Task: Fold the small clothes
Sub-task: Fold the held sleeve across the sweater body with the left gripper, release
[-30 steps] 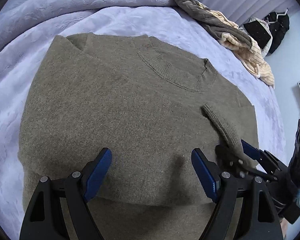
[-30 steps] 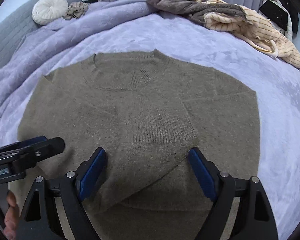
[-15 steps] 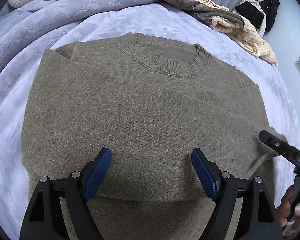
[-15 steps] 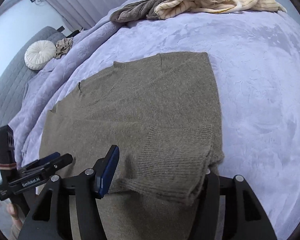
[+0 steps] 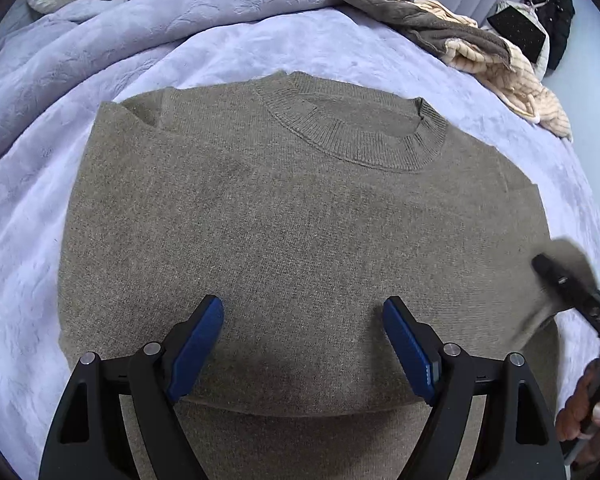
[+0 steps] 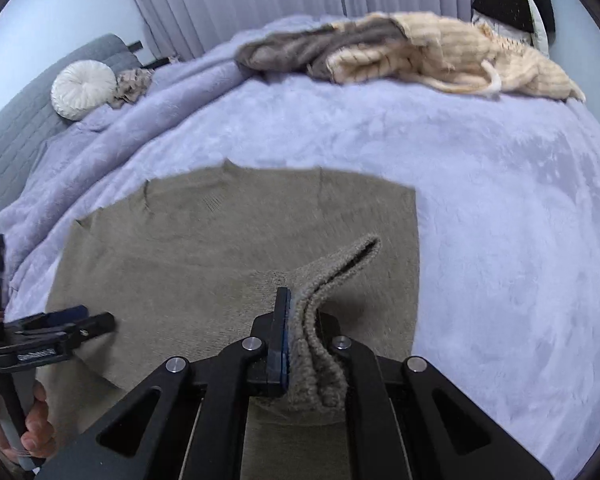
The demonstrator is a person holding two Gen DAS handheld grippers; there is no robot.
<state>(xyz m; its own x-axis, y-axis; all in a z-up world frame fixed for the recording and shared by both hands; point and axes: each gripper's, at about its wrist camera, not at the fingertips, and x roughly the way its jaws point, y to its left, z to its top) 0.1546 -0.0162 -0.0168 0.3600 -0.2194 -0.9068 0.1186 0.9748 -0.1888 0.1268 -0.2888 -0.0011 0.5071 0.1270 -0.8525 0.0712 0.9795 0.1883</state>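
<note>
Olive knit: an olive-brown sweater [image 5: 300, 240] is laid flat, front up, in the middle of the bed, its ribbed collar [image 5: 360, 136] turned towards the far side.
Bedding: a lavender plush blanket [image 6: 500, 220] is spread under the sweater and is bunched into a ridge along the far left.
Sleeve cuff: a ribbed cuff [image 6: 332, 280] is lifted off the sweater's right side and is bunched in folds between the right pads.
Right gripper [image 6: 304, 336]: the jaws are closing, and the cuff is pinched between the blue pad and the black finger.
Left gripper [image 5: 304, 344]: the fingers are spread wide above the sweater's lower part, and nothing is gripped between the blue pads.
Other clothes: a grey-brown garment [image 6: 300, 52] and a cream striped knit [image 6: 460, 56] are heaped at the far edge of the bed.
Cushion: a round white cushion [image 6: 84, 88] is set against a grey quilted headboard [image 6: 16, 128].
Containers: none are seen.
Writing: none can be read on either gripper.
</note>
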